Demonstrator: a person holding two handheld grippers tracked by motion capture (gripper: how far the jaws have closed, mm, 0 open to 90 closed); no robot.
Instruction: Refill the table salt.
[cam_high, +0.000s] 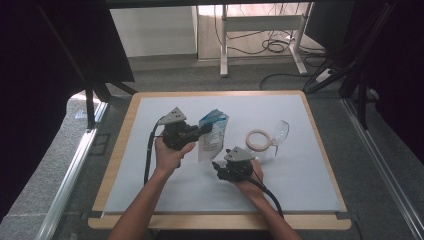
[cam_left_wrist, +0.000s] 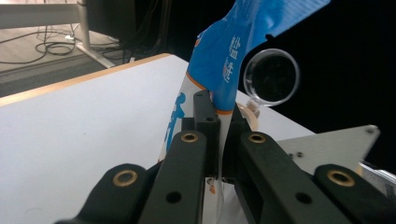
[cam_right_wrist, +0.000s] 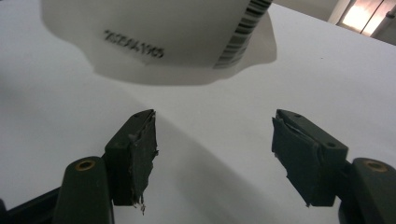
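Observation:
A blue and white pouch (cam_high: 213, 134) stands tilted near the middle of the white mat, its lower end touching the mat. My left gripper (cam_high: 205, 129) is shut on the pouch's side edge. In the left gripper view the jaws of my left gripper (cam_left_wrist: 219, 121) pinch the pouch (cam_left_wrist: 219, 70) between them. My right gripper (cam_high: 216, 167) is just in front of the pouch's lower end, open and empty. In the right gripper view the white barcoded bottom of the pouch (cam_right_wrist: 163, 42) lies a little beyond my right gripper (cam_right_wrist: 215, 140).
A tan ring (cam_high: 258, 139) and a clear plastic cup (cam_high: 281, 132) lie on the mat (cam_high: 300, 185) to the right of the pouch. The cup (cam_left_wrist: 272, 77) shows behind the pouch. A wooden rim (cam_high: 225, 221) borders the table. Desk legs and cables stand on the floor beyond.

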